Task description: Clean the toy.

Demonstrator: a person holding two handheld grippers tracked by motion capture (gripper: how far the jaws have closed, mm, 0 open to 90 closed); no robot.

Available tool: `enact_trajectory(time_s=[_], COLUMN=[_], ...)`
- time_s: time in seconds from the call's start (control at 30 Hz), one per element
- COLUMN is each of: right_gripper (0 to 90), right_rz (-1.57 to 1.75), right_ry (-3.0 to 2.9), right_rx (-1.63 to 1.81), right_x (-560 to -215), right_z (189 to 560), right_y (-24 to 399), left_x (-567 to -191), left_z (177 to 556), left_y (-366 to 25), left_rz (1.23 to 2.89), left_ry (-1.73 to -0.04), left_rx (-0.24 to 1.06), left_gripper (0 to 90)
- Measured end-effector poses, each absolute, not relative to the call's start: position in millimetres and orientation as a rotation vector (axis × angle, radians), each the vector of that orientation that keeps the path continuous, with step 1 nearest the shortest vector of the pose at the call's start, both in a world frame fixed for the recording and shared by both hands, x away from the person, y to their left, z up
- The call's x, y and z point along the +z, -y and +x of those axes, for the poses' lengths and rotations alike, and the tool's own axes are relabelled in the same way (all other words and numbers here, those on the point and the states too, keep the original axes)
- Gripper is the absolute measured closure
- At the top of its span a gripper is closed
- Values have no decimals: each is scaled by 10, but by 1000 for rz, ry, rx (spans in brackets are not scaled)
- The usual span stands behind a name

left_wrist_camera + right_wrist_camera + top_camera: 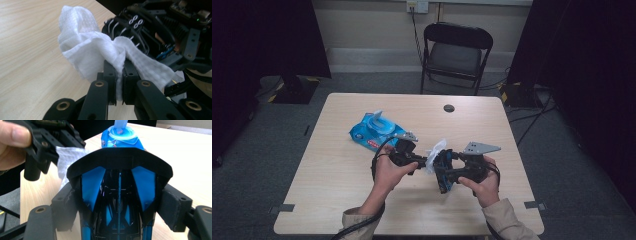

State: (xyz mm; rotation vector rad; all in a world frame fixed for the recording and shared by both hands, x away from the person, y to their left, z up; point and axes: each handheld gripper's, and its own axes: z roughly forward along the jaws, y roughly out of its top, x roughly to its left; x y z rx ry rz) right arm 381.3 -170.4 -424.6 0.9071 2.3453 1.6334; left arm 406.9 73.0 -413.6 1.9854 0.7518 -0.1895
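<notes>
On the light wooden counter [362, 200] lies a blue plastic pack of wet wipes [374, 131], a soft flat pouch with red print and a round lid that stands flipped open on its top. This pack is the landmark for the places below. What is inside the pack cannot be seen from the high view; in the right gripper view the pack [122, 138] shows behind the held thing, with its lid tab pointing up.

Just beside the pack, toward the person, the left tongs [421, 161] are closed tight on a white crumpled wet wipe [435, 152]. In the left gripper view the two black jaws of the left tongs [120, 82] press together with a fold of the wipe [87, 50] between them, and the rest of the cloth bulges above and to both sides.

A little farther from the pack, on the side of the chair [454, 52], the right tongs [444, 172] grip a black and blue plastic object with a curved black upper edge [120, 192]. Its jaws stand fairly wide apart, with their pads [172, 210] against the object's two sides. The wipe lies against this object, and both are held above the counter, between the two hands.
</notes>
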Motion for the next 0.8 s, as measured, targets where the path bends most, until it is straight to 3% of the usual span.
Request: enact_trajectory(time_s=[0.8], right_gripper=[254], right_rz=[940], right_ry=[-2306], right_rx=[1669], right_x=[-4183], right_z=[3835], right_y=[1776], left_x=[-4601], left_z=[3884], left_y=[-405], left_rz=[2111], left_ry=[-732], left_rx=[-230], left_gripper=[844])
